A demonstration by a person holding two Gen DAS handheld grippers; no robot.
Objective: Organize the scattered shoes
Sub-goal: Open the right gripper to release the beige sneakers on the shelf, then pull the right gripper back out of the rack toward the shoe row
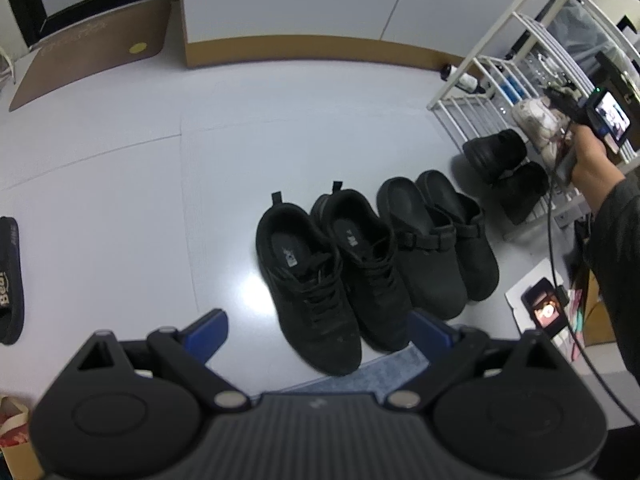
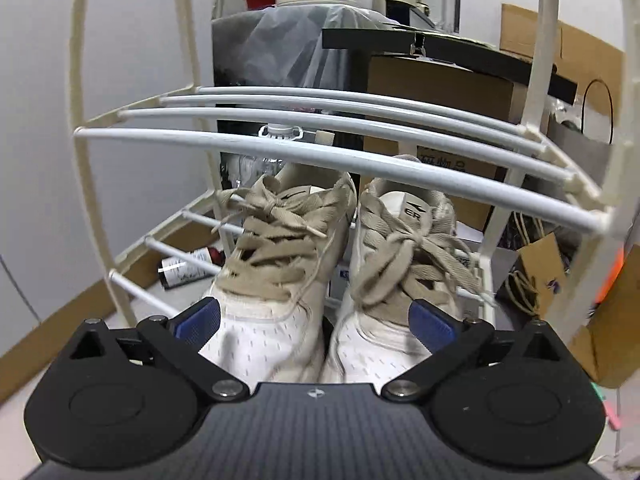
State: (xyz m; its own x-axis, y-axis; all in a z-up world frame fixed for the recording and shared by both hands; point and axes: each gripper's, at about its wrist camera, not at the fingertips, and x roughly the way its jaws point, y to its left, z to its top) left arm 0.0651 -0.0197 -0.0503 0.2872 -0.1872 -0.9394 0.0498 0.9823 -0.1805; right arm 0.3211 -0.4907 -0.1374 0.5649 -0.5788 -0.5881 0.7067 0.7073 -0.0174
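Right tongs (image 2: 316,326) straddling white sneakers (image 2: 280,280), tongue "ER"

Sneakers (image 1: 320,264) stand on the floor (image 1: 120,184) left of the clogs (image 1: 436,236), rack (image 1: 516,80) further right.

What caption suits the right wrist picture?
Open right gripper straddling a pair of white sneakers on a white shoe rack.
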